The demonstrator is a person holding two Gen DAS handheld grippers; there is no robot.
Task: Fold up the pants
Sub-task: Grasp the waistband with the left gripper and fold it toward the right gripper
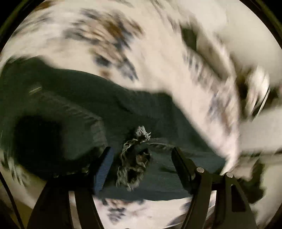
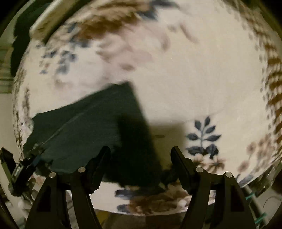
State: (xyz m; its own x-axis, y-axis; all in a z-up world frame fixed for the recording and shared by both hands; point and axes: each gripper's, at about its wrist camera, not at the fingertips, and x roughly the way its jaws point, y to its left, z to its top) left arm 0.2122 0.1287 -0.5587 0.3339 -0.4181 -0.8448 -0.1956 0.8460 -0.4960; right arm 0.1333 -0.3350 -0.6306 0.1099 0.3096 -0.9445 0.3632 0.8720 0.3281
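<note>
The dark green pants (image 1: 84, 98) lie on a white sheet with a blue and brown leaf print (image 1: 158, 49). In the left wrist view I see the waist end, with a frayed grey drawstring (image 1: 134, 158) lying between the fingers. My left gripper (image 1: 141, 155) is open just above the cloth and holds nothing. In the right wrist view the pants (image 2: 84, 130) reach to a squared leg end near the middle. My right gripper (image 2: 141, 155) is open over their right edge, empty. The other gripper (image 2: 21, 169) shows at the lower left of that view. Both views are blurred by motion.
The printed sheet (image 2: 193, 79) covers the whole work surface. Its near edge (image 2: 149, 213) runs just below the right gripper. A pale bar-like object (image 2: 52, 15) lies at the far left. White folds of bedding (image 1: 255, 126) rise at the right of the left wrist view.
</note>
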